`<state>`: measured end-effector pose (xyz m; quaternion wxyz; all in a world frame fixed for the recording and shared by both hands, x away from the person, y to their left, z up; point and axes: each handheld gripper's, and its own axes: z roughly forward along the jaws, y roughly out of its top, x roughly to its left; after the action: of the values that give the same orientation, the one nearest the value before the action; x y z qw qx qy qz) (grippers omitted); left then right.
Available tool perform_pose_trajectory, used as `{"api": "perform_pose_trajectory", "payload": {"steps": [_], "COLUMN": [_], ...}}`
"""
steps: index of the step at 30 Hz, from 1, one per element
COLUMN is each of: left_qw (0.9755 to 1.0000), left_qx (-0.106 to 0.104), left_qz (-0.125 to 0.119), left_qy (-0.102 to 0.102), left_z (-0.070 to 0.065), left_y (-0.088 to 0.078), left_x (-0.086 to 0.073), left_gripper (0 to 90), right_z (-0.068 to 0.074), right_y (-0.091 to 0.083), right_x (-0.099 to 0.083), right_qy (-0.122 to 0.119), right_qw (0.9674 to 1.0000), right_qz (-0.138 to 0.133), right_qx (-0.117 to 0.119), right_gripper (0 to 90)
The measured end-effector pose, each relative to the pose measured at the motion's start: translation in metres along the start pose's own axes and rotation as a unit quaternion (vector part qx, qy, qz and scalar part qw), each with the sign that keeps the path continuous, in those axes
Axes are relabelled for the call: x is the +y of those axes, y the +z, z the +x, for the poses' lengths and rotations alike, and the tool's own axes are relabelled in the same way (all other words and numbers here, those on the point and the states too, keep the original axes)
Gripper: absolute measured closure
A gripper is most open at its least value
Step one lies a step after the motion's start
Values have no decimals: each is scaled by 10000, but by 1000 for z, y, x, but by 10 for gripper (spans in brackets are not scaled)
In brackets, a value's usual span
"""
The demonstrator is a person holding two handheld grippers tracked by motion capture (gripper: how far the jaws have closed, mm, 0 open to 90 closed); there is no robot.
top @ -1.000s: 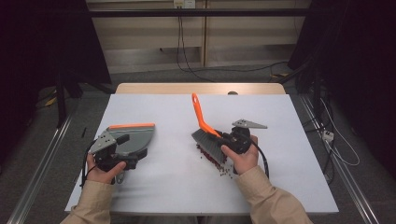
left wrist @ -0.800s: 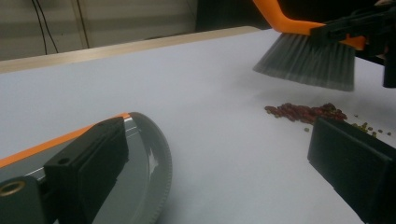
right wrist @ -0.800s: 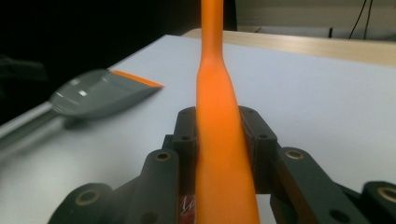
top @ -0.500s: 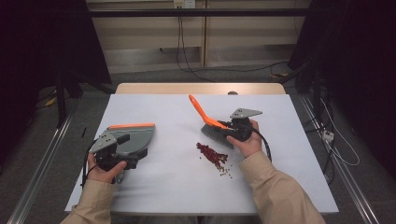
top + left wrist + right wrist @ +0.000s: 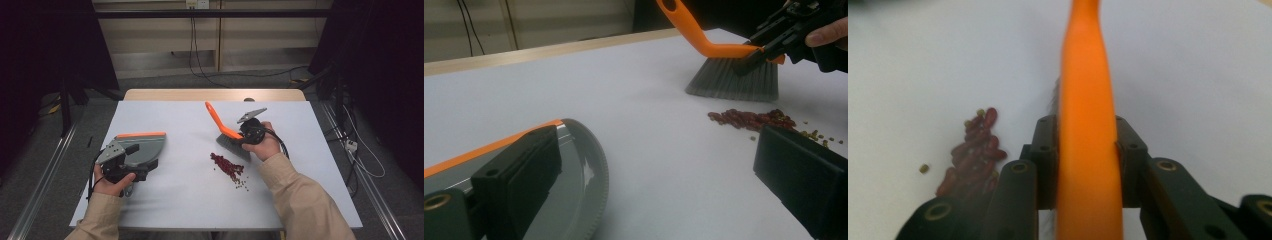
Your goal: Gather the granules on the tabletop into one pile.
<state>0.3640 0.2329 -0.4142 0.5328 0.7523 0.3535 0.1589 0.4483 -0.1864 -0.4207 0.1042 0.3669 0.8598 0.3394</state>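
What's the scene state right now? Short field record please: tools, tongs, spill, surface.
surface: white table
left tongs: hold the grey dustpan with its orange edge, resting on the table at the left; one jaw lies on the pan, whether it is clamped cannot be told
right tongs: shut on the orange handle of the brush
brush bristles: grey, pointing down, just beyond the spill
spill: red beans in a loose streak, a few small greenish grains at its near end
gap: bare table between dustpan and beans
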Motion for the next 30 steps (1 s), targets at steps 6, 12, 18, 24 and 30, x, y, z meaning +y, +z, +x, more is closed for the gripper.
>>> {"api": "perform_pose_trajectory", "payload": {"steps": [6,12,18,24,30], "left_qw": [10000,10000,10000,9999,9999], "left_qx": [-4,21,75,98,114], "left_qz": [-1,0,-27,-53,-37], "left_qy": [-1,-28,-54,-87,-85], "left_z": [0,2,4,6,6], "left_y": [0,0,-3,-4,-4], "left_x": [0,0,-1,-1,-1], "left_gripper": [51,51,50,50,51], "right_z": [-4,-3,3,15,24], "right_y": [1,14,33,23,14], "right_x": [2,17,21,14,2], "right_qy": [-473,-1208,-1725,-2107,-2242], "right_qw": [9977,9886,9787,9699,9645], "right_qz": [-276,-754,-622,-465,-506], "right_qx": [392,495,921,1131,1297], "right_gripper": [710,710,711,711,711]}}
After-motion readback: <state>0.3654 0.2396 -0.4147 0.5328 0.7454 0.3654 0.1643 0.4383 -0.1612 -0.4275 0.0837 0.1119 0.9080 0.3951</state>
